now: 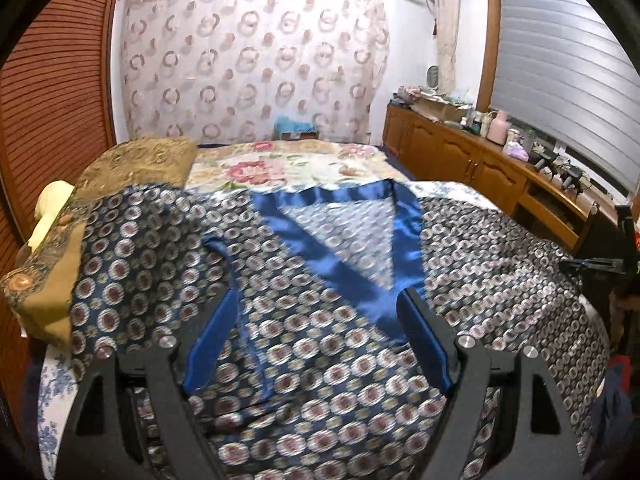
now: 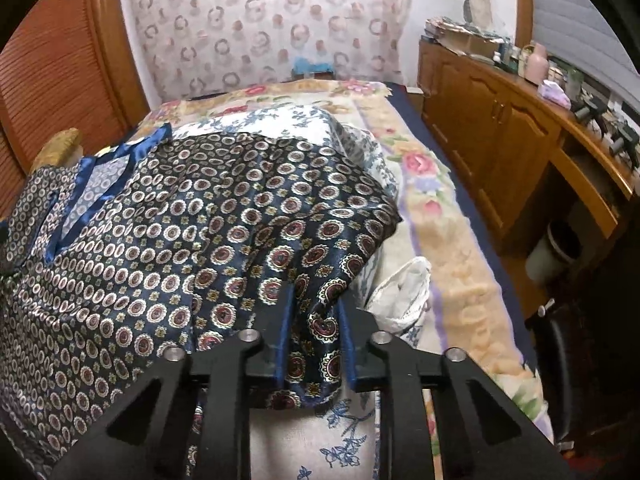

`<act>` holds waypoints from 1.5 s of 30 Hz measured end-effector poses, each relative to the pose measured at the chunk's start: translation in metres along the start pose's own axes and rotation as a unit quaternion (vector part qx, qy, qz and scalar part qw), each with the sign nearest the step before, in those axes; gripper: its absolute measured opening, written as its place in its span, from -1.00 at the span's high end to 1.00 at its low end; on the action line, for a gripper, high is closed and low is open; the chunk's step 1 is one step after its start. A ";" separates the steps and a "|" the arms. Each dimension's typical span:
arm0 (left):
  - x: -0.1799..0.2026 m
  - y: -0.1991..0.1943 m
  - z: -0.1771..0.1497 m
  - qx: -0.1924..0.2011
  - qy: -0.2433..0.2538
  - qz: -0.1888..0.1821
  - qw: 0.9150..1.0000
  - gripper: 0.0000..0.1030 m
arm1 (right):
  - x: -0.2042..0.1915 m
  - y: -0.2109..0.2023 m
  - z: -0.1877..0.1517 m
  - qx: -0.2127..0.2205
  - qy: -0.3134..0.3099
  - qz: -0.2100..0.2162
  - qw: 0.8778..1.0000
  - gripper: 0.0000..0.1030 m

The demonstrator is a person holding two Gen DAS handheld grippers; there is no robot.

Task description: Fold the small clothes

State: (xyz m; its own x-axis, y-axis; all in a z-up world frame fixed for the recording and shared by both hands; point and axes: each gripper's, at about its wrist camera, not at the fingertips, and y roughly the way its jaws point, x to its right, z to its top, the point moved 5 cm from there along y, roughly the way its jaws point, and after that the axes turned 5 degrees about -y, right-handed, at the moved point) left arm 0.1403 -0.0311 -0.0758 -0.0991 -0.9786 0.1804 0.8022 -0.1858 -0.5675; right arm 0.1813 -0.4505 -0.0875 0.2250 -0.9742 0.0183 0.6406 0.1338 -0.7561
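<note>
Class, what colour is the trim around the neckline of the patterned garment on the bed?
Solid shiny blue trim, clearest in the left wrist view.

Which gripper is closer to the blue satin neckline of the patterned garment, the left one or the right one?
Left. The left gripper hovers open just below the blue neckline; the right gripper is clamped on the garment edge, far from it.

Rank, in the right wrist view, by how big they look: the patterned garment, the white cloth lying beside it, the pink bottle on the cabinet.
1. Garment, by far the largest.
2. White cloth.
3. Pink bottle, smallest; it stands much farther from the camera, so its real size against the cloth is unsure.
</note>
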 end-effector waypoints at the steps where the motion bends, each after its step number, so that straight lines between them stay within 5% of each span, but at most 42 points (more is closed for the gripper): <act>1: 0.004 0.000 0.002 0.004 0.005 0.000 1.000 -0.60 | -0.002 0.000 0.001 0.001 -0.005 0.001 1.000 0.79; 20: 0.049 0.004 0.035 0.041 0.039 -0.004 0.998 -0.60 | -0.060 -0.029 0.042 0.084 -0.063 0.020 0.994 0.92; 37: 0.063 -0.009 0.028 0.028 0.062 -0.058 0.996 -0.60 | -0.127 0.012 0.005 0.012 -0.113 0.069 0.991 0.91; 42: 0.068 -0.017 0.019 0.024 0.079 -0.063 0.995 -0.60 | -0.126 0.007 0.001 0.008 -0.110 0.068 0.992 0.62; 45: 0.070 -0.022 0.013 0.021 0.088 -0.062 0.994 -0.60 | -0.122 -0.003 0.003 0.020 -0.107 0.062 0.992 0.28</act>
State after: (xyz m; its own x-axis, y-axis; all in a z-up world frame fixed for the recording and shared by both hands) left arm 0.1233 -0.0942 -0.0403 -0.2972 -0.9493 0.1025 0.8012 -0.3063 -0.5140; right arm 0.1543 -0.3316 -0.0850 0.4511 -0.8898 0.0690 0.6267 0.2608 -0.7343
